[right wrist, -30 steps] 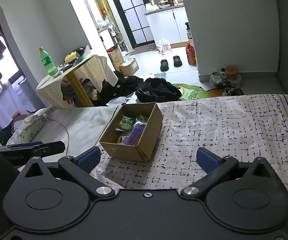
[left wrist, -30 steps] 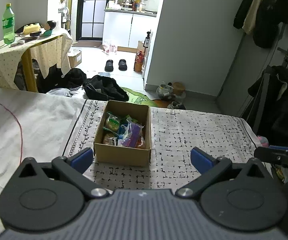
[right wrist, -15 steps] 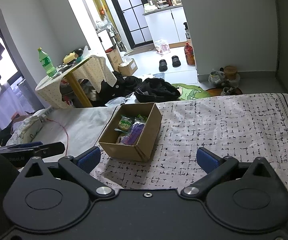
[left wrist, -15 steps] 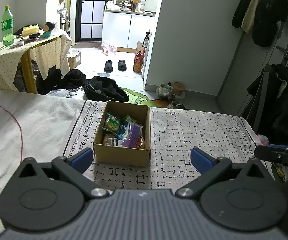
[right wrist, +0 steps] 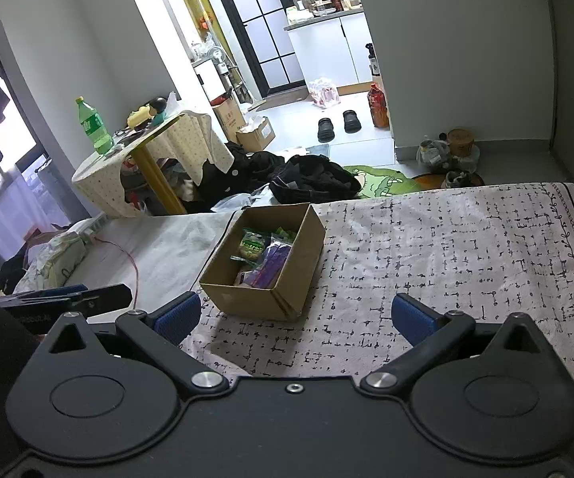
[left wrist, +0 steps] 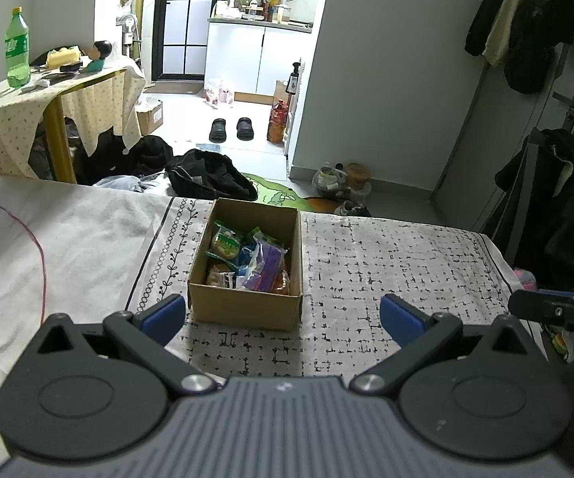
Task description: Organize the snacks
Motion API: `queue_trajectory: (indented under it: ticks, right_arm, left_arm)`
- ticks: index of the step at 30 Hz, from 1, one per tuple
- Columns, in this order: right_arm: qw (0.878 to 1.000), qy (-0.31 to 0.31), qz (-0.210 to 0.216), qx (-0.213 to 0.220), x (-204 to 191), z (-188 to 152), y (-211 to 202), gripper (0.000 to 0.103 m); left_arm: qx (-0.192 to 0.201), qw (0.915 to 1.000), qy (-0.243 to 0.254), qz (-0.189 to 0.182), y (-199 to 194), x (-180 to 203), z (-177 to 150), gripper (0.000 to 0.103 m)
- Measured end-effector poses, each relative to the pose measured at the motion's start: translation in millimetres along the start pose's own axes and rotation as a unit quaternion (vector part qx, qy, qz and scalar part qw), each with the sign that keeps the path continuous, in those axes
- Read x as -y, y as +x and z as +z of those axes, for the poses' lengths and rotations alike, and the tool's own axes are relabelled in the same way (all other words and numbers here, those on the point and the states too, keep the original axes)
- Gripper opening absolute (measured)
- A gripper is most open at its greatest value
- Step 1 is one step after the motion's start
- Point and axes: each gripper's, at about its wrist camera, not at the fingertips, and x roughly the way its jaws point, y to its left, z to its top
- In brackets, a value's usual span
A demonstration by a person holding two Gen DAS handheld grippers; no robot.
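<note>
On the patterned cloth surface (left wrist: 386,263), the open cardboard box (left wrist: 243,310) of packaged snacks (left wrist: 247,259) sits unmoved; both grippers (left wrist: 283,314) (right wrist: 293,312) stay spread, empty, suggesting sorting is finished.

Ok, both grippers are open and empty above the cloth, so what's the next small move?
Probably ease the left gripper forward and down toward the cardboard box, aiming at the purple packet on top. The box sits closest ahead of that gripper, the snacks are piled inside, and the right gripper is also open with nothing between its fingers.

No legible text; green bottle (left wrist: 16,47) label unreadable.
</note>
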Motion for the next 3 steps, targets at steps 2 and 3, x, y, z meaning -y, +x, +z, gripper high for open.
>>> queue_trajectory:
  ticks: [2, 3]
  right_arm:
    - [1.0, 0.0, 0.0, 0.0, -0.3, -0.2, -0.1, 0.103]
    - [1.0, 0.0, 0.0, 0.0, -0.1, -0.1, 0.0, 0.103]
  left_arm:
    - [0.001, 1.0, 0.002, 0.0, 0.1, 0.1, 0.1, 0.103]
    - [0.0, 1.0, 0.003, 0.001, 0.6, -0.1, 0.3, 0.103]
